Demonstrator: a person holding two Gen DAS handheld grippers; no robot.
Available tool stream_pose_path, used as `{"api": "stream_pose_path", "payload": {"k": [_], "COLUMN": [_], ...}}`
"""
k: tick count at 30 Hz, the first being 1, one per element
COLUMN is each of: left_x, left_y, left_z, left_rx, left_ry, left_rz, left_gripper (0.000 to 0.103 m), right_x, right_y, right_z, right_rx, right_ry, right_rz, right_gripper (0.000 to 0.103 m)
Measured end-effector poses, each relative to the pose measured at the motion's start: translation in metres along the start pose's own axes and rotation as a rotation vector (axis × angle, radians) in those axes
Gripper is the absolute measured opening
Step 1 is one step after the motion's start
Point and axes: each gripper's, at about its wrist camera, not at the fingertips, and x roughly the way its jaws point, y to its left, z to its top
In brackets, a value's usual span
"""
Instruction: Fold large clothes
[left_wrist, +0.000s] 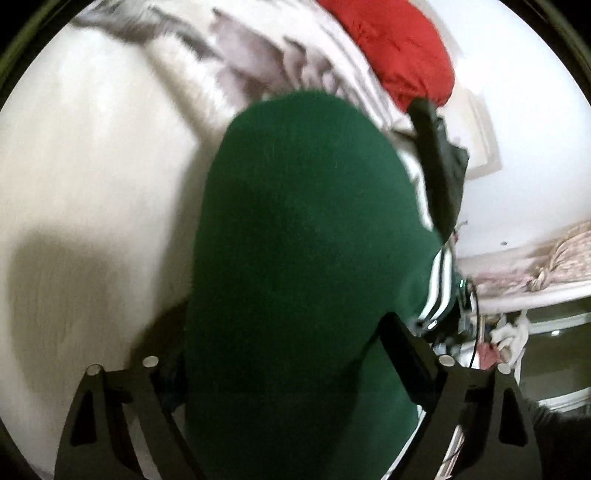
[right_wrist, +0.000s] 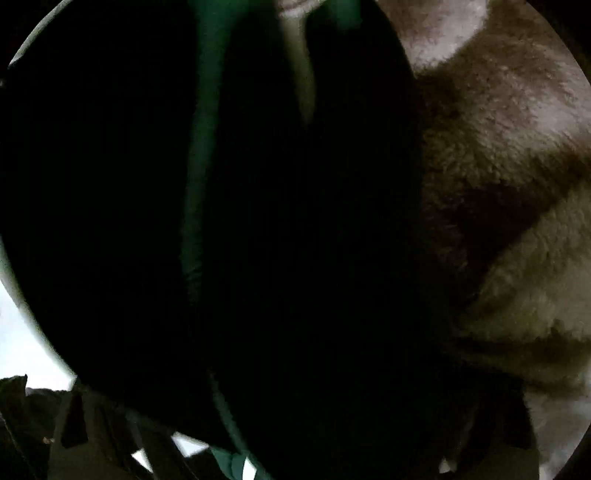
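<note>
Left hand-held gripper (left_wrist: 295, 373) grips the green garment (left_wrist: 295, 240) — long axis running straight ahead — right one's grip unreadable.

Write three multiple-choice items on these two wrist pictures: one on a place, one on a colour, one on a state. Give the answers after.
1. Where is the red pillow in the left wrist view?
A. top, beyond the green garment
B. between the fingers
C. under the curtain

2. What colour are the stripes on the green garment?
A. yellow
B. white
C. red

3. How does the green garment sit at the left gripper?
A. lies far beyond the fingers
B. runs between the two fingers
C. is folded flat on the fuzzy blanket

Answers: 1 A, the pillow shows at the upper edge past the garment. 2 B, pale bands run along the garment's right side. 3 B, the cloth fills the gap between both black fingers; the right wrist view is too dark to add more.
</note>
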Motion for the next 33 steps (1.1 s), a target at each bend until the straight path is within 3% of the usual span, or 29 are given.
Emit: {"api": "stream_pose_path", "payload": {"k": [3,7,14,21,25,30,33], "left_x": [-0.01,-0.015,-0.024,-0.011,0.006,0.048,0.081], "left_y": [-0.013,-0.037,-0.096,-0.178,-0.227,-0.292,-0.324], "left_z": [0.01,0.023,0.054,0.096,0.132,0.193,0.232], "left_rx": [0.038,0.099,0.245,0.337,0.362,0.393,0.405], "left_ry": [-0.014,0.005,0.047,0.096,0.119,0.137,0.146], "left_rz": [-0.031,-0.042,-0.081,-0.147,-0.193,-0.262,-0.282], "left_gripper": [0.074,0.067,0.067,0.067,0.067,0.067,0.067], "right_x": [-0.01,-0.024,-0.069,-0.16,-0.221,-0.291,-0.353], "right_y": [0.01,0.025,0.054,0.085,0.11,0.142,0.124], "right_z": [-0.011,-0.029,-0.056,-0.072,-0.055,-0.003,0.025], "right_rx": [0.017,0.052,0.087,0.099,0.108,0.09,0.095], "right_ry": [-0.074,-0.164,-0.329,-0.472,-0.547,-0.624,-0.649], "right_rz": [0.041,0.094,0.17,0.148,0.107,0.057,0.038], "right_gripper": [0.055,0.047,0.045,0.045,0.045,0.045,0.045]}}
